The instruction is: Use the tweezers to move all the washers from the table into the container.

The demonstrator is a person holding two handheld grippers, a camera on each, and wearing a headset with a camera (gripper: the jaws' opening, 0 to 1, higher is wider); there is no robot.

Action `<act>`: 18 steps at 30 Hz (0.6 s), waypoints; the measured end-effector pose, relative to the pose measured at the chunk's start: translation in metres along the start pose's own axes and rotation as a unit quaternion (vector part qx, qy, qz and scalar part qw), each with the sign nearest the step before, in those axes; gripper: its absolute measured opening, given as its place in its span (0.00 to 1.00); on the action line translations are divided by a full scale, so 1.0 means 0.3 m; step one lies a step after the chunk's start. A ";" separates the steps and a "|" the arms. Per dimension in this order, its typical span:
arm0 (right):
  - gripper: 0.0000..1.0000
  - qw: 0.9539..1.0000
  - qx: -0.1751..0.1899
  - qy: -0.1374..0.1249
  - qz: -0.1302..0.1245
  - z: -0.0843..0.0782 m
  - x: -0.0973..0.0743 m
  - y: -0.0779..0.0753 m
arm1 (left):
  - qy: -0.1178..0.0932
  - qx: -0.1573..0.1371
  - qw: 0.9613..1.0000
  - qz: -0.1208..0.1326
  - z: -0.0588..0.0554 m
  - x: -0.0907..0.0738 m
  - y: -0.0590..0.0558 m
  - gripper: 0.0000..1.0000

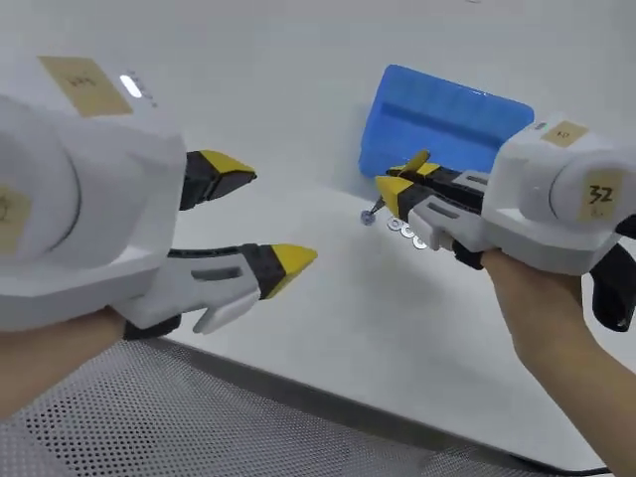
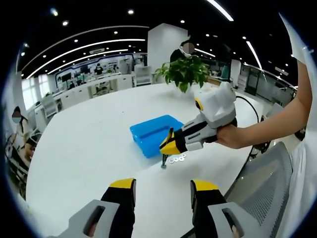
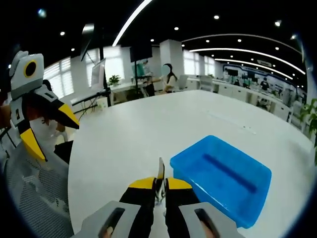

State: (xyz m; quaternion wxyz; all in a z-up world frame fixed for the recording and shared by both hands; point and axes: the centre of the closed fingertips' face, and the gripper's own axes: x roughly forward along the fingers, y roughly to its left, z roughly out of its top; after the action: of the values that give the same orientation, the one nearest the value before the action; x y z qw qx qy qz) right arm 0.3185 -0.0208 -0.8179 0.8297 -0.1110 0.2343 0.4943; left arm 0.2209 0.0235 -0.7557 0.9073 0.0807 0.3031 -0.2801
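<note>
Through the right gripper view, my right gripper (image 3: 159,184) has its jaws pinched almost shut on the tweezers (image 3: 160,171), whose lower end is hidden behind the yellow tips. The left gripper view gives me that end: the tip sits just beside a small cluster of washers (image 2: 177,159) on the white table (image 2: 84,148), near the blue container (image 2: 151,134) (the washers are too small for me to count). My left gripper (image 2: 163,191) hangs wide open, holding nothing, well apart from them.
</note>
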 end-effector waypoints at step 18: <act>0.02 0.999 -0.042 0.020 -0.005 0.001 0.013 0.003 | 0.009 -0.023 0.999 0.027 -0.043 -0.055 0.001 0.53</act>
State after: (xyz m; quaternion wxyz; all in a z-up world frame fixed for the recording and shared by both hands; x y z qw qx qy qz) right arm 0.3193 -0.0174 -0.8196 0.8219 -0.1572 0.2293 0.4972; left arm 0.2037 0.0354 -0.7564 0.9132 0.0703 0.3155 -0.2480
